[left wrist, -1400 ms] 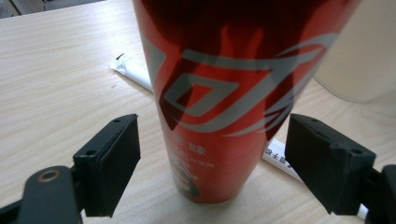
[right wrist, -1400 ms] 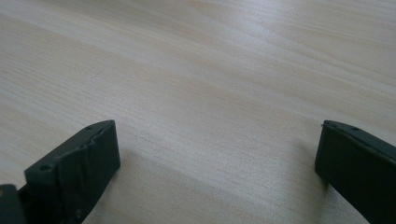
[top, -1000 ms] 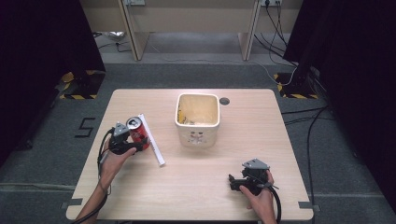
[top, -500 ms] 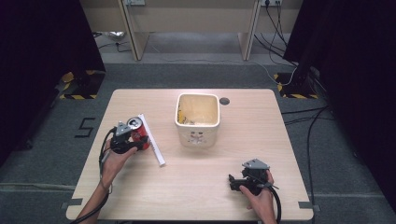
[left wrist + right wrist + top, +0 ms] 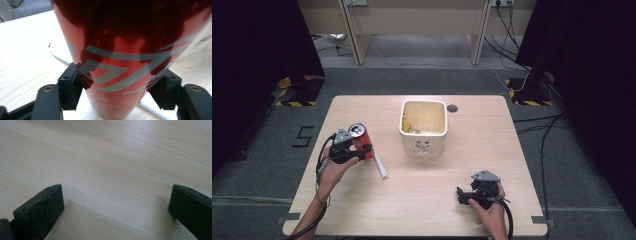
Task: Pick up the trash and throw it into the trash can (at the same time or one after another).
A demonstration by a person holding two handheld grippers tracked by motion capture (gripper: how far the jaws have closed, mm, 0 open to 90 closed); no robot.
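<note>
A red can [image 5: 361, 141] with grey stripes and a silver top stands at the table's left, leaning a little. My left gripper [image 5: 360, 151] grips it low on the body. Its jaws have just been closing, and in the left gripper view both black pads [image 5: 72, 87] press on the sides of the can [image 5: 117, 50], with my left gripper [image 5: 117, 93] shut on it. Near the front right edge, my right gripper [image 5: 460, 196] rests low over the wood. In its own view my right gripper [image 5: 116, 210] stands open over bare table.
A white square bin [image 5: 423, 146] with yellowish contents sits mid-table, right of the can. A thin white strip [image 5: 380, 165] lies on the wood beside the can, toward the bin. A dark round spot [image 5: 452, 108] marks the table [image 5: 492, 150] behind the bin.
The left hand and the can have shifted slightly, and the left jaws now sit tight against the can. The right gripper has kept still.
</note>
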